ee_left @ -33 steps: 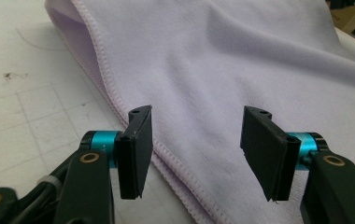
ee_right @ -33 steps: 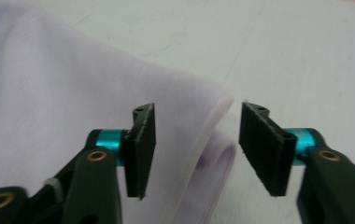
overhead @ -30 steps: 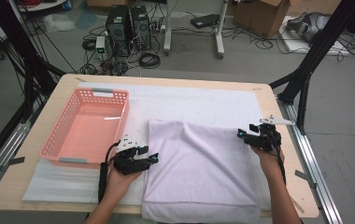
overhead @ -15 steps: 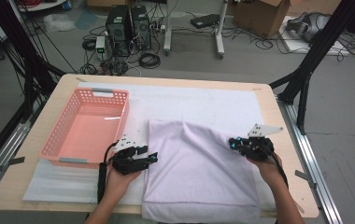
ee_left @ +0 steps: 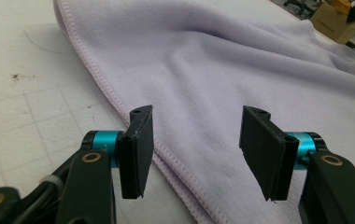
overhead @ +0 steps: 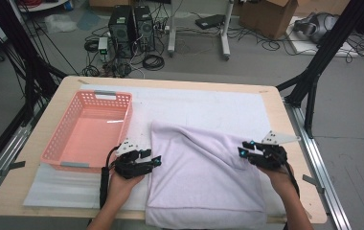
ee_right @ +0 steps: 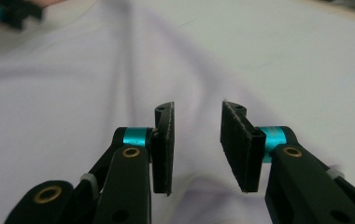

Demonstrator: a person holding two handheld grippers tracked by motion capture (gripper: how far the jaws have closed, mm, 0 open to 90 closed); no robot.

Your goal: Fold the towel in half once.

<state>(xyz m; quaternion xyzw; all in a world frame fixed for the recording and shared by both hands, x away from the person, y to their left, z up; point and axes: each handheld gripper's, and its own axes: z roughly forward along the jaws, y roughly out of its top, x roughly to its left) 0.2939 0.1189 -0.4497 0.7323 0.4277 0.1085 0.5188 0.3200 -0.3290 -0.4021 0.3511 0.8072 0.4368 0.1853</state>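
Observation:
A lavender towel (overhead: 199, 167) lies folded on the white mat, bunched into a ridge at its right side. My left gripper (overhead: 155, 160) rests at the towel's left edge. In the left gripper view the left gripper (ee_left: 196, 126) stands open, its jaws straddling the stitched hem of the towel (ee_left: 241, 60) without pressing it. My right gripper (overhead: 241, 151) hovers over the right part of the towel. In the right gripper view the right gripper (ee_right: 196, 109) has a gap between its pads. Its jaws have just been opening, and the towel (ee_right: 73, 93) lies below them, not pinched.
A pink plastic basket (overhead: 125, 122) sits on the left of the mat, close to my left hand. The white mat (overhead: 209, 108) covers most of the wooden table (overhead: 276, 112). Cables, computers and boxes lie on the floor beyond the far edge.
My right gripper has moved left and toward the near edge, and the towel's right corner has been drawn inward into a ridge. The left gripper has kept still.

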